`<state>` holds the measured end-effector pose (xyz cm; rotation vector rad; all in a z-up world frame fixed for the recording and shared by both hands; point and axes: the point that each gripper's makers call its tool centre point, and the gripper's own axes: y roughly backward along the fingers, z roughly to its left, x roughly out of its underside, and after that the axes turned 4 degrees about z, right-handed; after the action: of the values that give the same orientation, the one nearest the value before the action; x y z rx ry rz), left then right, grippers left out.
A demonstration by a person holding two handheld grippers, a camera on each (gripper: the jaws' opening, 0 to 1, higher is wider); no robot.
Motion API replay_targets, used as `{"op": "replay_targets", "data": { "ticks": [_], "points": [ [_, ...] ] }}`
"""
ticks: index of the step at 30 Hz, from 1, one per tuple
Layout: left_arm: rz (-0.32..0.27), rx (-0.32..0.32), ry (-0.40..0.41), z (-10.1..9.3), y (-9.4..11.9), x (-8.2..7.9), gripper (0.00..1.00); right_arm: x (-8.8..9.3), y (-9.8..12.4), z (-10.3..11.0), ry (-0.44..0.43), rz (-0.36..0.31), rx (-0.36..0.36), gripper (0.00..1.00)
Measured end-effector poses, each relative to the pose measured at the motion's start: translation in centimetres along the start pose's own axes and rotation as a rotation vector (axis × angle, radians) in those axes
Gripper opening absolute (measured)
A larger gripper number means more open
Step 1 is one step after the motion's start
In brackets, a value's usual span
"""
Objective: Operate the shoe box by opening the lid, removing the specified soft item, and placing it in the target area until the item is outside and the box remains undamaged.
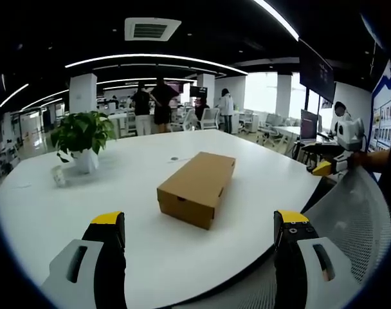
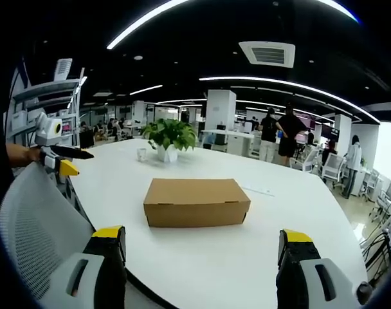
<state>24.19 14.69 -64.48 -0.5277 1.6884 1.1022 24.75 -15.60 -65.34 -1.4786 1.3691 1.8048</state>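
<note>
Bright, even light from ceiling strip lights (image 2: 285,84) and far windows (image 1: 260,90) leaves soft shadows, both views sharp centrally, fisheye-bent at edges.

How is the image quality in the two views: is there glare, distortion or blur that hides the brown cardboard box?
Left gripper view: the closed brown cardboard shoe box is sharp, casting a soft shadow on the round white table; fisheye bends the ceiling light strips. Right gripper view: the box is evenly lit, without glare; the distant office looks small and less distinct.
</note>
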Motion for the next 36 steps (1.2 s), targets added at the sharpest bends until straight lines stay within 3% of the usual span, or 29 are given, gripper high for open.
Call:
{"op": "replay_targets", "data": {
  "ticks": [16,36],
  "points": [
    [0.05,0.018,-0.007,0.1,-0.9,-0.2,1.0,-0.5,-0.5,-0.1,0.008,0.03,-0.027,0.97],
    [0.024,0.036,0.008,-0.1,-3.8,-3.4,1.0,-1.9,-1.9,-2.0,0.019,0.054,-0.105,0.96]
  ]
}}
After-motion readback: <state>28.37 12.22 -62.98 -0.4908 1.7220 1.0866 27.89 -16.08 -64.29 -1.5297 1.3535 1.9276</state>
